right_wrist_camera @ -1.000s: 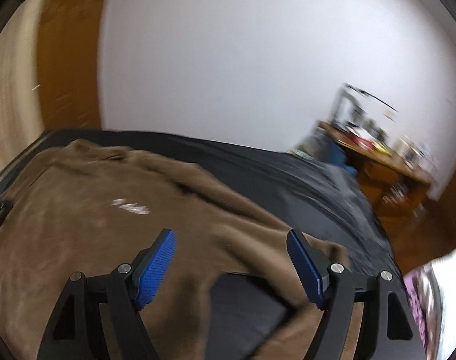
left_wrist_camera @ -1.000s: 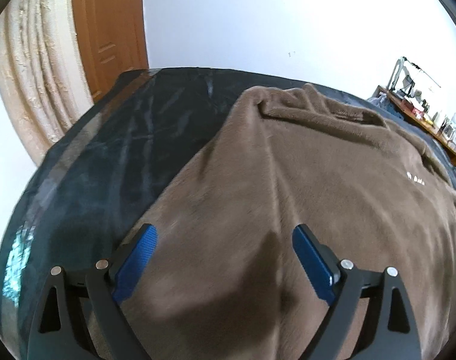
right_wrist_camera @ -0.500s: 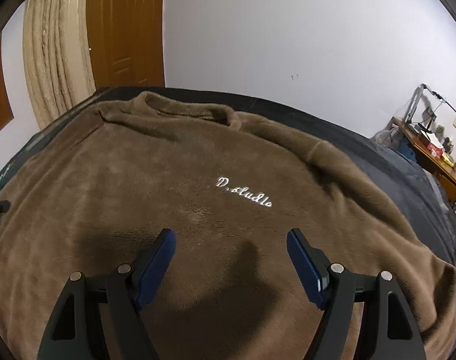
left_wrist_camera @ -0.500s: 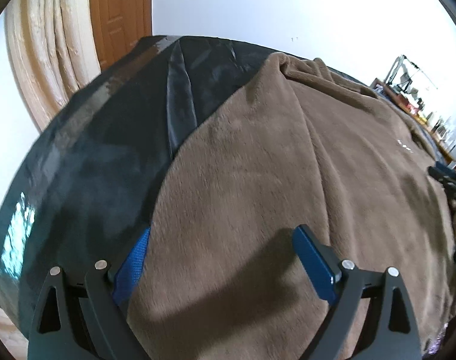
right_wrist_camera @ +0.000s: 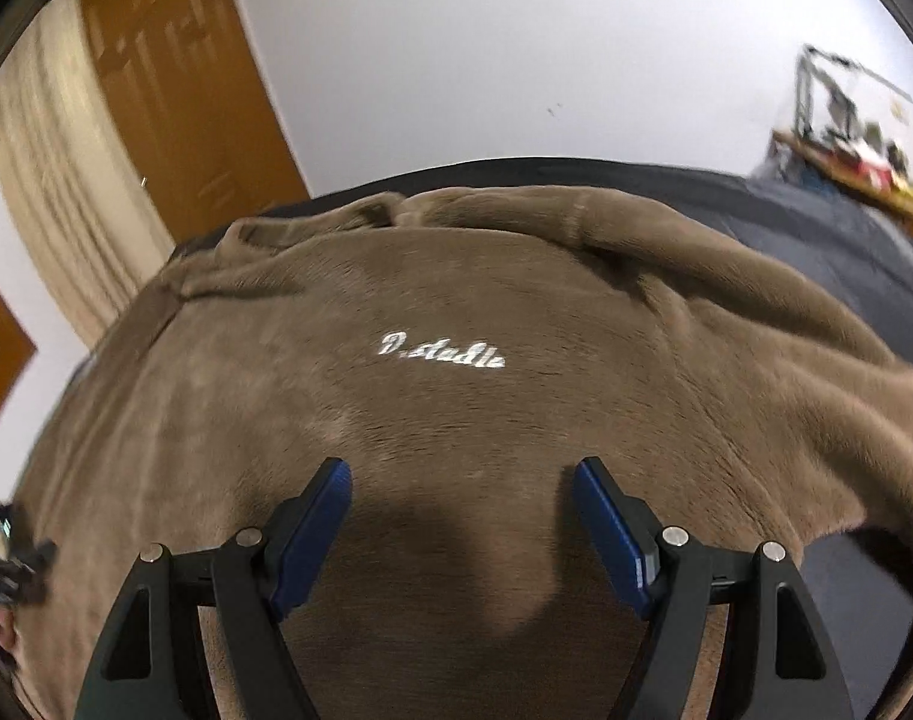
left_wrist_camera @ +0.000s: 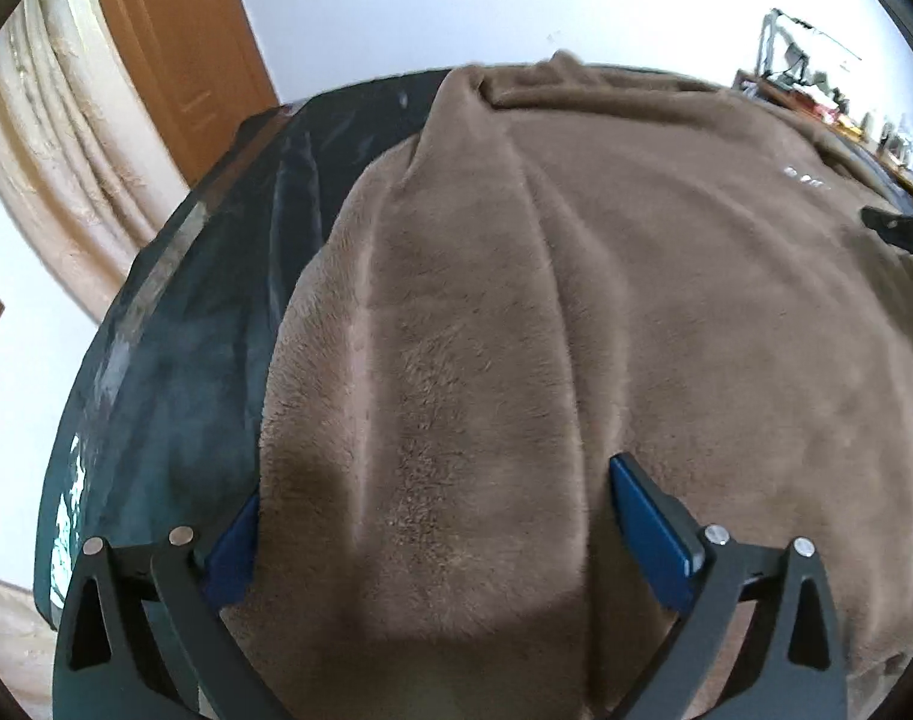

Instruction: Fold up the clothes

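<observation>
Sweatshirt (left_wrist_camera: 636,300) first: your brown fleece top lies spread flat, front up, over the dark bedcover (left_wrist_camera: 204,324), with its white script lettering (right_wrist_camera: 441,353) showing on the chest in the right wrist view. Its collar (right_wrist_camera: 396,210) is at the far end, toward the white wall (right_wrist_camera: 516,48), and a sleeve (right_wrist_camera: 786,324) runs down the right side of that view onto the cover.

Your left gripper (left_wrist_camera: 432,516) is down over the sweatshirt's left edge. Its jaws have just been opening and now stand wide apart. The right pad (left_wrist_camera: 651,531) rests over the fleece, while the left pad is partly hidden behind the garment's edge, where the fabric meets the bedcover. The cloth lies between the two fingers, but neither pad presses on it. You can see the tip of your other tool at the far right of this view.

Your right gripper (right_wrist_camera: 465,525) hangs low over the middle of the sweatshirt, just below the lettering, jaws apart with only the fleece surface under them and its shadow falling on the cloth. Nothing is clamped.

Beyond the bed stand a wooden door (left_wrist_camera: 174,42) and a pale curtain (left_wrist_camera: 48,138) on the left, and a cluttered desk (right_wrist_camera: 858,150) on the right. The right wrist view is slightly blurred.
</observation>
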Motion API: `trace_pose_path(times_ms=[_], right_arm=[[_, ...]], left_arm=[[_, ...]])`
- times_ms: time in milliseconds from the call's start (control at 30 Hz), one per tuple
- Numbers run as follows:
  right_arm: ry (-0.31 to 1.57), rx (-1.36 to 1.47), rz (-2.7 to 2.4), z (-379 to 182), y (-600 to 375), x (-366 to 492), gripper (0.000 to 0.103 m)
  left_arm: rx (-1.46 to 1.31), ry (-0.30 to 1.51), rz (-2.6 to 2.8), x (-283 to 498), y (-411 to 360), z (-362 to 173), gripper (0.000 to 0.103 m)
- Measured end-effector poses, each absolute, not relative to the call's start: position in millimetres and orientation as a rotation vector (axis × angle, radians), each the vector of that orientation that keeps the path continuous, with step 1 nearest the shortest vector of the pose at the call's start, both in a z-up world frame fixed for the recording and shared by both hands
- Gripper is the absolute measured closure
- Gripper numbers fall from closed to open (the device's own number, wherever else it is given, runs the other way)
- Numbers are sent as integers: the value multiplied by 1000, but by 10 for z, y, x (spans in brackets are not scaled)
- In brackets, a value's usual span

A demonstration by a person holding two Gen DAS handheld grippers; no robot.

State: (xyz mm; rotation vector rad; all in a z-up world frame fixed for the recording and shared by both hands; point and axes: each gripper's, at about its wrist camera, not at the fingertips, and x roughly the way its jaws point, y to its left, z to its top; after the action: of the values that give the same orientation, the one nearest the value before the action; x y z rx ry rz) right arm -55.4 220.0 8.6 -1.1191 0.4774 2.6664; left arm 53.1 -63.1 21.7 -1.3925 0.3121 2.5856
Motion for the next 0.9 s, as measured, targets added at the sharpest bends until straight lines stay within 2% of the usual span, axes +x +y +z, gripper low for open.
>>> trace_pose_path(times_ms=[133,267,333,467,633,767,900], right_arm=[[517,-1107,2655,94,2251,-516,25],[476,-1112,2655,104,2197,-540,25],[469,-1113,2654,105,2202,-530,25],[482,-1112,2646,106,2234,-519,25],[476,-1104,2639,119,2231,-509,25],[473,-1100,2635,117,2229,-506,25],[476,-1099,2633,115,2234,-506,25]], left_arm=[[-1409,192,2571,489,-796,237,1],[-1409,178,2580,555,-928,264,1],[-1408,215,2583,587,-943,256,1],[-1388,433,2678,729,-879,243,1],[-1350,495,2677,810,-834,240,1],[-1282,646,2633,923,-627,193,1],[-1333,568,2671,827,-727,196,1]])
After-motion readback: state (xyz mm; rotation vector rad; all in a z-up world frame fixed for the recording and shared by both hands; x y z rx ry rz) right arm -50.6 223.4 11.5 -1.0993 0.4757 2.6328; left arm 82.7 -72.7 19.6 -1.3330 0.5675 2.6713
